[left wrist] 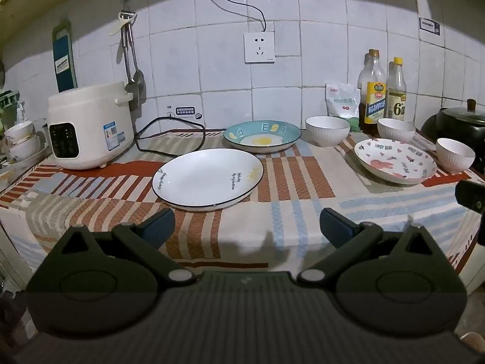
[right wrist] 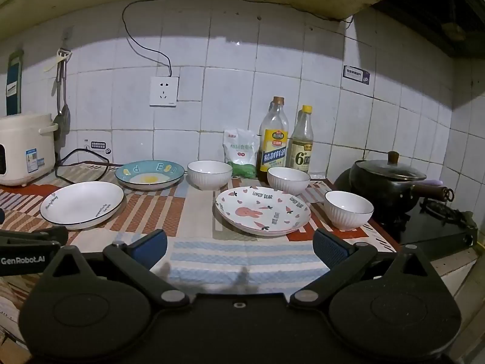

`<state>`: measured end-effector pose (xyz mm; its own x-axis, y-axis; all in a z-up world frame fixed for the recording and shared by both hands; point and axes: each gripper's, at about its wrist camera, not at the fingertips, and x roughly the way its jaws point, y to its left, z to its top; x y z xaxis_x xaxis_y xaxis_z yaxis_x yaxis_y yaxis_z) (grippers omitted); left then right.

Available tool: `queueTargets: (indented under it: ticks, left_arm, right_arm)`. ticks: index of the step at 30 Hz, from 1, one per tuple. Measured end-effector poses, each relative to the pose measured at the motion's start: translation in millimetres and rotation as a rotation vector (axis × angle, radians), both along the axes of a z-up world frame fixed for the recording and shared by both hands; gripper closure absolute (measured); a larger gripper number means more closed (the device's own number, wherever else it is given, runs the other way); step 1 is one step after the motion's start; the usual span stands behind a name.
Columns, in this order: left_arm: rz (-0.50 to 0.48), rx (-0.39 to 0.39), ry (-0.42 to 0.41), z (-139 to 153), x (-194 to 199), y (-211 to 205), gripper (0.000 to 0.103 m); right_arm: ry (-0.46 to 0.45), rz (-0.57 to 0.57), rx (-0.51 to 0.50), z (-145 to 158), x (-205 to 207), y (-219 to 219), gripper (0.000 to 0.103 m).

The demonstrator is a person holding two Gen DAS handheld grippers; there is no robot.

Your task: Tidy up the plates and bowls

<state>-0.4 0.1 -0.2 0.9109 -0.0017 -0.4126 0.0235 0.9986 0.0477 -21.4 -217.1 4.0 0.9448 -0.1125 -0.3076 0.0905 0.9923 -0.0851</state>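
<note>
**Plates and bowls spread over the cloth, both grippers empty**

While three plates lie apart on the striped cloth, the white plate sits nearest the rice cooker, the egg plate behind it, the bear plate to the right. Three white bowls ring the bear plate. The left gripper and the right gripper hover with jaws spread wide, holding nothing.

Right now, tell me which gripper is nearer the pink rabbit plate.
Right. The right gripper hangs open just in front of the pink rabbit plate, nearly centred on it. The left gripper faces the white plate, with the rabbit plate far off to its right.
</note>
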Motion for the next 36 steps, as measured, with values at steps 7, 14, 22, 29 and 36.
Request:
queueTargets:
  ticks: [7,14,22,29,36]
  left_arm:
    - [-0.024,-0.014,-0.021,-2.3,-4.4,3.7,0.0]
    - [-0.007,-0.006,-0.009,-5.1,-4.7,3.2,0.0]
    - [0.025,0.015,-0.038,-8.5,-6.4,5.4,0.0]
    - [0.011,0.011,-0.035,-8.1,-8.6,5.6,0.0]
    - [0.004,0.009,-0.026,-7.0,-9.5,5.5,0.0]
  right_arm:
    - [0.004,-0.007,0.001,-0.7,-2.3,-2.4,0.0]
    - [0.004,-0.008,-0.001,0.9,-2.9,-1.1,0.0]
    - [0.012,-0.009,-0.003,-3.3,-6.2,-4.8,0.0]
    - [0.02,-0.013,-0.012,-3.8,-3.6,-3.4,0.0]
    - [0.021,-0.012,-0.012,-5.1,-4.0,-2.8,0.0]
